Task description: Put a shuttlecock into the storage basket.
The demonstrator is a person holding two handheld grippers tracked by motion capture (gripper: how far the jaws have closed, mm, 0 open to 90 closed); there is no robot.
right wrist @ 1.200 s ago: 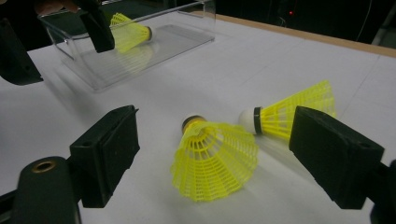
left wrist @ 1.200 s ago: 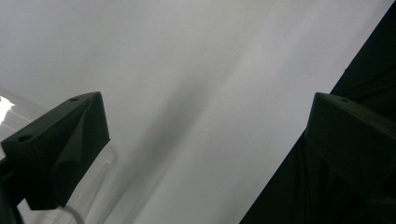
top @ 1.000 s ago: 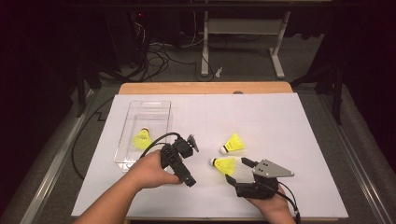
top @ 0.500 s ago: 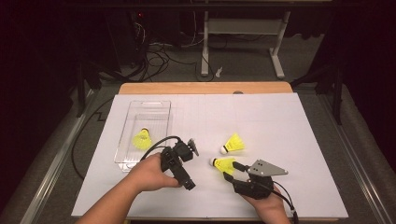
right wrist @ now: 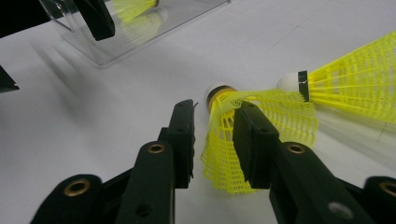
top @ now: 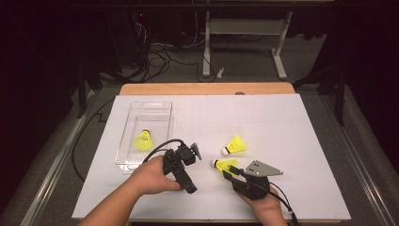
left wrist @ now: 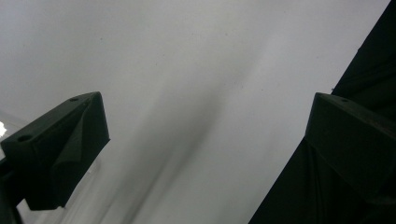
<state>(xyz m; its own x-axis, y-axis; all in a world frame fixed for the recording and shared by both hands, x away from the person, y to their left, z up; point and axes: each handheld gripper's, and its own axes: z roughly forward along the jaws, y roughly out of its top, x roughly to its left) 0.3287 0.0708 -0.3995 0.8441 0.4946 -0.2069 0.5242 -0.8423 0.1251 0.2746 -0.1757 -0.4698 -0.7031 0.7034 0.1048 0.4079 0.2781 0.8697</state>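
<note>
High view. Right gripper (top: 229, 172) sat near the front edge of the white bench (top: 282, 127), right of centre, its jaws on the nearer shuttlecock (top: 225, 165). That shuttlecock lay on its side, long axis roughly left to right across the bench, cork toward the left edge, yellow skirt toward the right. A second shuttlecock (top: 235, 145) lay just behind it, apart from it, cork pointing to the front-left. The clear tray (top: 155, 110) stood by the left edge, long side running front to back; it held a third shuttlecock (top: 142, 140) in its front half, cork to the rear. Left gripper (top: 195, 151) was held in a hand (top: 153, 175) between tray and nearer shuttlecock, above the sheet.

Left gripper view. Both black jaws stood wide apart over bare white bench (left wrist: 196, 70), nothing between them: released.

Right gripper view. The jaws straddled the mesh skirt of the nearer shuttlecock (right wrist: 224, 121), the right one pressing into it; the skirt was creased, so partly closed on it. Cork pointed away from the camera. The second shuttlecock (right wrist: 355, 84) lay beyond at right, the clear tray (right wrist: 116, 46) at upper left with a shuttlecock (right wrist: 140, 11) inside.
</note>
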